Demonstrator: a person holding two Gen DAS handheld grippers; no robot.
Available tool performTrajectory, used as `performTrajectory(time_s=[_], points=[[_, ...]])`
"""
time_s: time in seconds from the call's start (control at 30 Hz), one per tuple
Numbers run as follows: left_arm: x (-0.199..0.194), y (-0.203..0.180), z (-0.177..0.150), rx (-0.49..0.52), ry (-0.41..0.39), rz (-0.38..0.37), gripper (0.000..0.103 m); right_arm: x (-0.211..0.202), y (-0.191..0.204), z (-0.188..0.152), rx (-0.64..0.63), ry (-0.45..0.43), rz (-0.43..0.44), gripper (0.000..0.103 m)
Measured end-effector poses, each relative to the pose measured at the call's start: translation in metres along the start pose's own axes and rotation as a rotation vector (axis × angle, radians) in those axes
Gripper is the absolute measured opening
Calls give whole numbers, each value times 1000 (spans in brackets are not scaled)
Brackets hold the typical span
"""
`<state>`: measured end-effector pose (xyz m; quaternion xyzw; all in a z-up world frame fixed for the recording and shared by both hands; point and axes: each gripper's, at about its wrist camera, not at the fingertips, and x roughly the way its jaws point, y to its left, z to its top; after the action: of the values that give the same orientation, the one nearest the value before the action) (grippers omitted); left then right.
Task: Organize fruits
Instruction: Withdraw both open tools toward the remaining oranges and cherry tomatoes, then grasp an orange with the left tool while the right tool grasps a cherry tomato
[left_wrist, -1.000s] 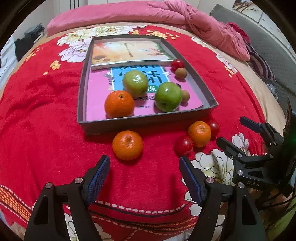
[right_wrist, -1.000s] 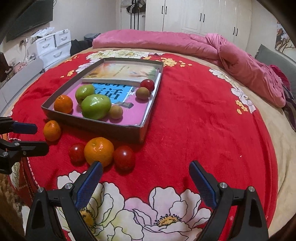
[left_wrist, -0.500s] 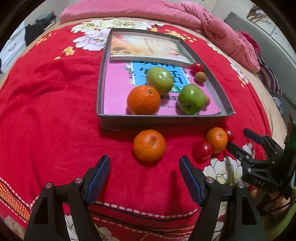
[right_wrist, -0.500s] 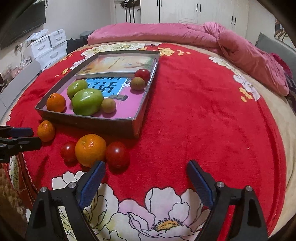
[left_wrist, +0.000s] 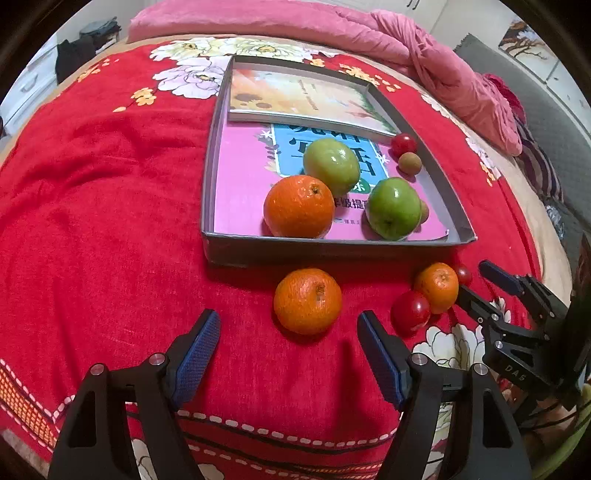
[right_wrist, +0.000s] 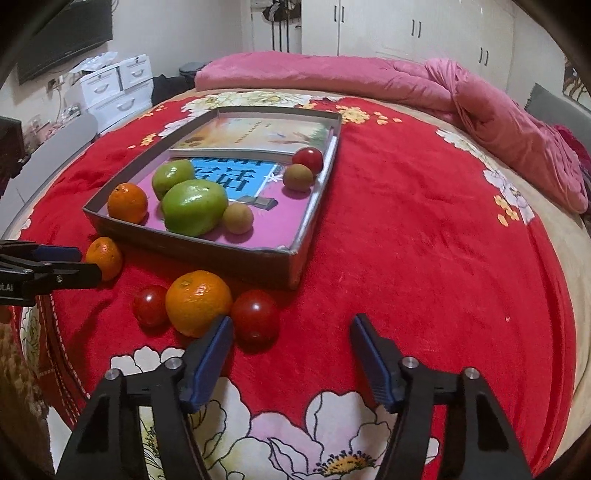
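A grey box (left_wrist: 332, 253) lined with books holds an orange (left_wrist: 299, 206), two green apples (left_wrist: 336, 166) and some small fruits. On the red bedspread in front of it lie a loose orange (left_wrist: 307, 301), a smaller orange (left_wrist: 437, 286) and two red tomatoes (left_wrist: 410, 312). My left gripper (left_wrist: 288, 314) is open, with the loose orange just beyond its fingertips. My right gripper (right_wrist: 291, 320) is open with its jaws closing. A tomato (right_wrist: 255, 319) lies just ahead of its left finger, untouched, next to an orange (right_wrist: 197, 302).
A pink duvet (right_wrist: 480, 110) is heaped along the far and right side of the bed. White drawers (right_wrist: 114, 88) and a wardrobe stand beyond the bed. The right gripper's fingers (left_wrist: 495, 295) point at the small orange in the left wrist view.
The right gripper's jaws have narrowed and it has edged closer to the tomato and orange. The left gripper shifted so the loose orange sits more centred ahead of its fingers.
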<state>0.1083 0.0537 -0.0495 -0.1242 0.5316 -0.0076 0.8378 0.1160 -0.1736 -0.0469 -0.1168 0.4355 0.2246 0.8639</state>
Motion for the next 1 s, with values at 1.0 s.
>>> performTrajectory(time_s=[1.0], points=[[13, -10, 6, 17, -2, -14, 52, 11, 9, 7, -37, -3, 73, 28]])
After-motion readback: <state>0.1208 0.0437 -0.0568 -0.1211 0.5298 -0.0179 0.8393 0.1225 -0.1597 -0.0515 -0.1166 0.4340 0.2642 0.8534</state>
